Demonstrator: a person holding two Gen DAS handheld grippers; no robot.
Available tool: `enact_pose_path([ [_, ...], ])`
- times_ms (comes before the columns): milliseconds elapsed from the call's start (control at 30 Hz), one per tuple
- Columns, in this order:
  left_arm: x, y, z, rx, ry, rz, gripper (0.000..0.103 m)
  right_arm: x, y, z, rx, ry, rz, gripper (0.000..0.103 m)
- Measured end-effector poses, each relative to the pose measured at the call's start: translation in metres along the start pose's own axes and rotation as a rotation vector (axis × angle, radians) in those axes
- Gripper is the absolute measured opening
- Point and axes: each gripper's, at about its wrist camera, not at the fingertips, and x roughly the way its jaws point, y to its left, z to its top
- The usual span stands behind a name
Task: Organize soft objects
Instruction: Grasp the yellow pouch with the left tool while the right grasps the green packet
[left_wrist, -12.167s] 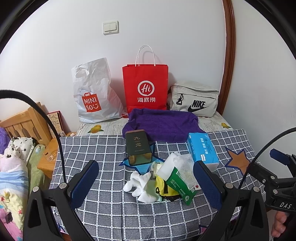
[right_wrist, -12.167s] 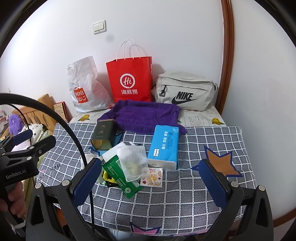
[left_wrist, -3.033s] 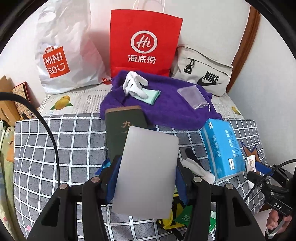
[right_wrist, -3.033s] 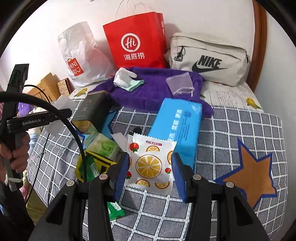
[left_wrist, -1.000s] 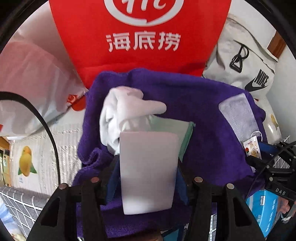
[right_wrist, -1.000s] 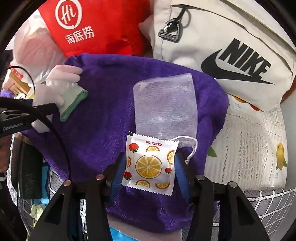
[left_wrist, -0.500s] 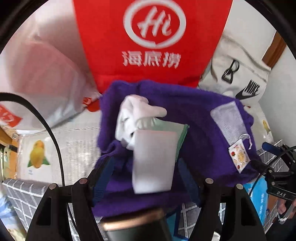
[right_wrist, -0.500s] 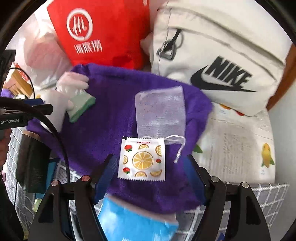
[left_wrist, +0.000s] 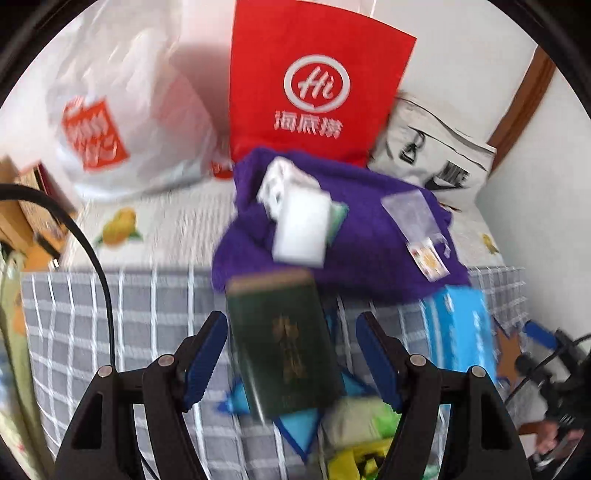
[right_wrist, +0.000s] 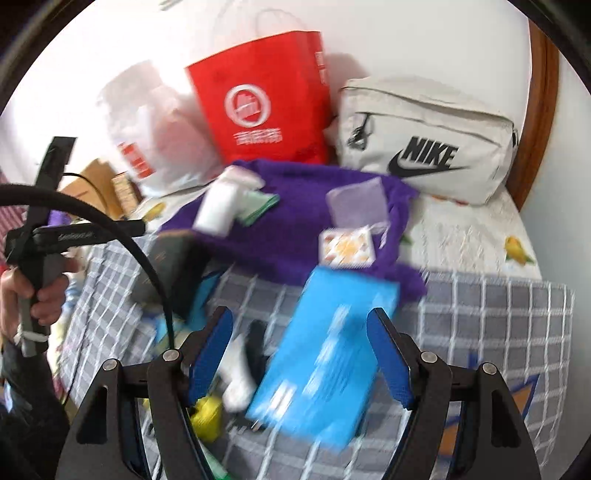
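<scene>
Left wrist view: left gripper (left_wrist: 291, 343) is hanging with fingers spread, empty. On the purple towel (left_wrist: 369, 258) are lying a white pack (left_wrist: 301, 229), a translucent pouch (left_wrist: 410, 214) and an orange-print sachet (right_wrist: 345, 246). Right gripper (right_wrist: 299, 350) is likewise gaping, empty, over a blue tissue pack (right_wrist: 325, 365).

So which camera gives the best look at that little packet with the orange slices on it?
The right wrist view. The fruit-print packet lies nearer and larger there, flat on the purple towel, its printed face showing, though blurred. In the left wrist view the same packet is small, off to the side and too smeared to read.
</scene>
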Motion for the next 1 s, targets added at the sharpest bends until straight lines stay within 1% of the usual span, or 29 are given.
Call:
enact_pose_path([
  [33,-0.004,0.002,-0.011,-0.01,0.004,-0.011,0.071,-0.005,0.008,-0.013,-0.009,0.001,0.017,0.075],
  [167,-0.01,0.009,-0.048,-0.034,0.02,0.001,0.071,-0.005,0.035,-0.053,-0.066,0.041,0.073,0.075],
  [233,-0.014,0.014,-0.066,-0.062,0.018,-0.016,0.071,0.004,0.051,-0.075,-0.093,0.082,0.105,0.075],
  [267,-0.017,0.016,-0.074,-0.075,0.018,-0.028,0.071,0.014,0.061,-0.087,-0.115,0.121,0.115,0.075],
  [300,-0.02,0.019,-0.081,-0.091,0.016,-0.042,0.071,0.02,0.067,-0.094,-0.128,0.138,0.115,0.075],
  [400,-0.029,0.024,-0.098,-0.111,0.008,-0.046,0.071,0.034,0.09,-0.116,-0.195,0.177,0.093,0.075],
  [467,-0.035,0.025,-0.104,-0.104,0.006,-0.034,0.071,0.038,0.102,-0.125,-0.252,0.176,0.067,0.075],
  [600,-0.047,0.027,-0.117,-0.109,-0.009,-0.035,0.071,0.049,0.122,-0.137,-0.373,0.174,-0.038,0.075],
  [700,-0.052,0.025,-0.124,-0.089,-0.01,-0.037,0.071,0.061,0.128,-0.146,-0.456,0.206,-0.104,0.074],
  [733,-0.054,0.024,-0.127,-0.086,-0.009,-0.033,0.071,0.064,0.129,-0.148,-0.48,0.213,-0.136,0.071],
  [767,-0.055,0.023,-0.128,-0.081,-0.009,-0.03,0.071,0.066,0.129,-0.15,-0.491,0.21,-0.154,0.06],
  [800,-0.056,0.022,-0.13,-0.074,-0.01,-0.024,0.071,0.063,0.127,-0.15,-0.485,0.198,-0.131,0.046],
  [833,-0.057,0.021,-0.132,-0.068,-0.011,-0.016,0.071,0.059,0.126,-0.149,-0.475,0.194,-0.117,0.044],
  [1000,-0.055,0.015,-0.139,-0.052,-0.004,-0.013,0.071,0.04,0.12,-0.146,-0.422,0.151,-0.1,0.042],
])
